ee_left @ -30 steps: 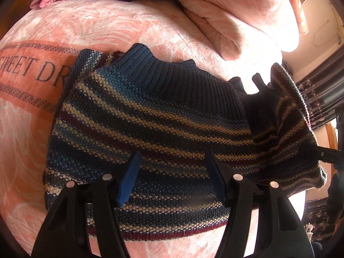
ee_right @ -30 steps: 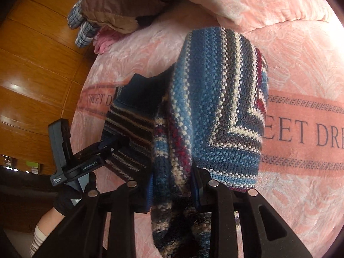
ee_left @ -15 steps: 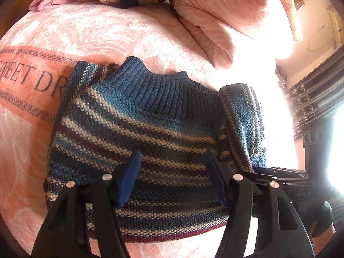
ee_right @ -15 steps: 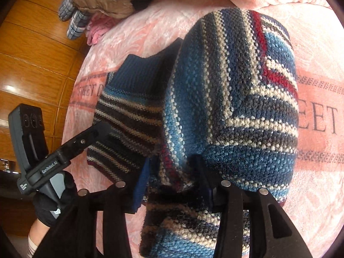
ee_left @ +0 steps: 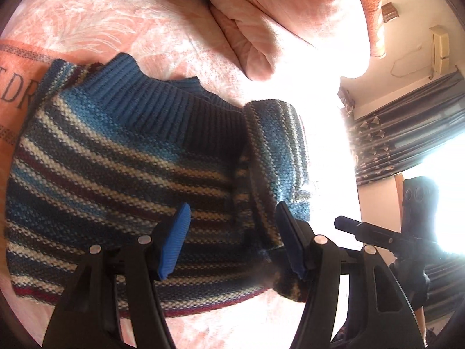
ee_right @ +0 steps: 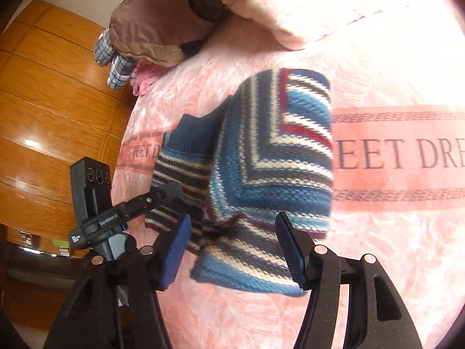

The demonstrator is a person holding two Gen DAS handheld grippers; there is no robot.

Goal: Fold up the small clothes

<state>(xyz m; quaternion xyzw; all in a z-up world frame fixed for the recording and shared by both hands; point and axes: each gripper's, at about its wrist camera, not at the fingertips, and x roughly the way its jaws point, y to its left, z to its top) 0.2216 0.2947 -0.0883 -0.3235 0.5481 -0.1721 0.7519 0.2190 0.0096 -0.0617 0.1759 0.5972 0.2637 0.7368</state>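
A small knitted sweater [ee_left: 116, 168] with blue, cream and dark red stripes lies flat on the pink bed cover, ribbed blue collar away from me. Its right sleeve [ee_left: 276, 157] is folded back over the body. My left gripper [ee_left: 232, 238] hovers open above the hem, with nothing between its blue pads. In the right wrist view the folded sleeve [ee_right: 276, 157] lies across the sweater, and my right gripper [ee_right: 232, 247] stands open just in front of it, empty. The other gripper [ee_right: 116, 218] shows at the left there.
A pink bed cover [ee_right: 392, 160] with printed lettering carries everything. A rolled pink quilt [ee_left: 276, 23] lies beyond the collar. Brown bedding and plaid and pink clothes [ee_right: 151, 29] pile near the wooden wall [ee_right: 43, 101]. Dark curtains [ee_left: 407, 139] and a bright window are at the right.
My right gripper carried the sleeve across onto the sweater body, then opened and let it go. The sleeve now rests folded. My left gripper stayed open over the hem.
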